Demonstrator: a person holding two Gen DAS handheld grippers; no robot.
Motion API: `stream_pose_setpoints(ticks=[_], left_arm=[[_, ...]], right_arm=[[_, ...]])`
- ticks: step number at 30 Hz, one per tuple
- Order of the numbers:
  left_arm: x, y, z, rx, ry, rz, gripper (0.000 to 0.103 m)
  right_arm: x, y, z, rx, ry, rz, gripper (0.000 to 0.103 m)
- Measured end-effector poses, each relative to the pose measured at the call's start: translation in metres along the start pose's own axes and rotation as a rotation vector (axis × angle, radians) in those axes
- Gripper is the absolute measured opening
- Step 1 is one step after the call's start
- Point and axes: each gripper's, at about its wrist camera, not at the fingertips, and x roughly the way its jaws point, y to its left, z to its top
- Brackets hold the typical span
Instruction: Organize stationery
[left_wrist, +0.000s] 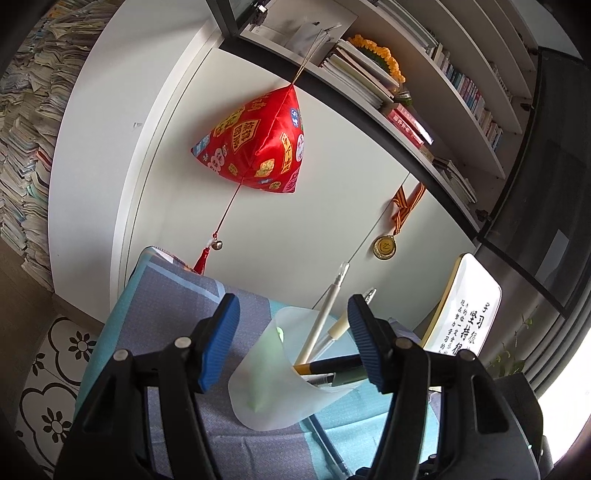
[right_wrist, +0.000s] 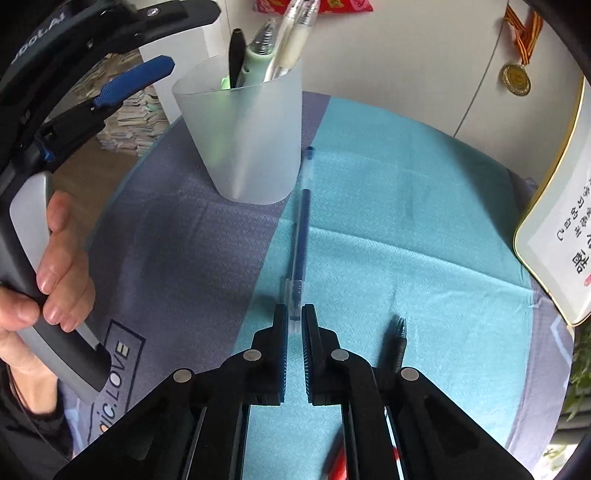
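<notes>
A frosted plastic cup stands upright on the blue and grey cloth and holds several pens. My left gripper is open, its blue pads either side of the cup with a gap at the left pad. A person's hand holds its handle at the left of the right wrist view. A blue pen lies on the cloth, pointing toward the cup. My right gripper points down and is shut on the pen's clear near end.
A black pen lies on the cloth just right of my right gripper, and a red pen shows under it. A white plaque leans at the right. A medal and a red ornament hang on the cabinet behind.
</notes>
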Motion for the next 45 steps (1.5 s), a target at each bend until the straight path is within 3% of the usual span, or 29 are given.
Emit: stream_pose_setpoints(ticks=[2, 9, 12, 13, 15, 17, 18, 22, 25, 26, 28, 32, 35, 45], left_arm=[[-0.002, -0.002, 0.001, 0.013, -0.009, 0.004, 0.060], [0.002, 0.003, -0.001, 0.005, 0.012, 0.022, 0.060], [-0.009, 0.000, -0.003, 0.000, 0.038, 0.028, 0.060], [-0.017, -0.005, -0.004, 0.015, 0.042, 0.041, 0.060], [-0.033, -0.016, -0.006, 0.079, 0.064, 0.114, 0.065], [-0.052, -0.023, -0.010, 0.116, 0.063, 0.160, 0.078], [-0.061, -0.023, -0.012, 0.118, 0.061, 0.162, 0.079], [-0.077, -0.021, -0.021, 0.093, 0.095, 0.142, 0.082], [-0.070, -0.021, -0.025, 0.085, 0.125, 0.158, 0.082], [-0.067, -0.019, -0.026, 0.075, 0.132, 0.160, 0.082], [-0.063, -0.016, -0.030, 0.035, 0.146, 0.156, 0.082], [-0.063, -0.006, -0.039, -0.025, 0.153, 0.105, 0.082], [-0.063, -0.002, -0.043, -0.026, 0.137, 0.096, 0.082], [-0.059, -0.008, -0.051, 0.035, 0.127, 0.104, 0.082]], right_arm=[[-0.013, -0.006, 0.003, -0.005, -0.012, -0.013, 0.000], [-0.084, -0.033, 0.025, 0.032, -0.073, 0.037, 0.000], [-0.090, -0.036, 0.027, 0.025, -0.070, 0.061, 0.000], [-0.083, -0.035, 0.021, 0.013, -0.044, 0.092, 0.000], [-0.062, -0.033, 0.016, 0.006, 0.045, 0.159, 0.014], [-0.035, -0.033, 0.015, -0.002, 0.101, 0.123, 0.029], [-0.031, -0.026, 0.004, -0.004, 0.099, 0.097, 0.031], [-0.007, -0.029, 0.003, 0.042, 0.119, 0.113, 0.031], [0.006, -0.020, -0.001, 0.004, 0.130, 0.036, 0.031], [0.003, -0.015, -0.003, -0.029, 0.085, 0.002, 0.029], [0.001, -0.006, -0.005, -0.068, 0.076, -0.020, 0.013], [-0.006, -0.009, -0.004, -0.057, 0.069, 0.000, 0.013], [-0.025, -0.019, -0.003, -0.037, 0.060, 0.045, 0.013], [-0.140, -0.011, 0.023, -0.135, -0.018, -0.015, 0.013]])
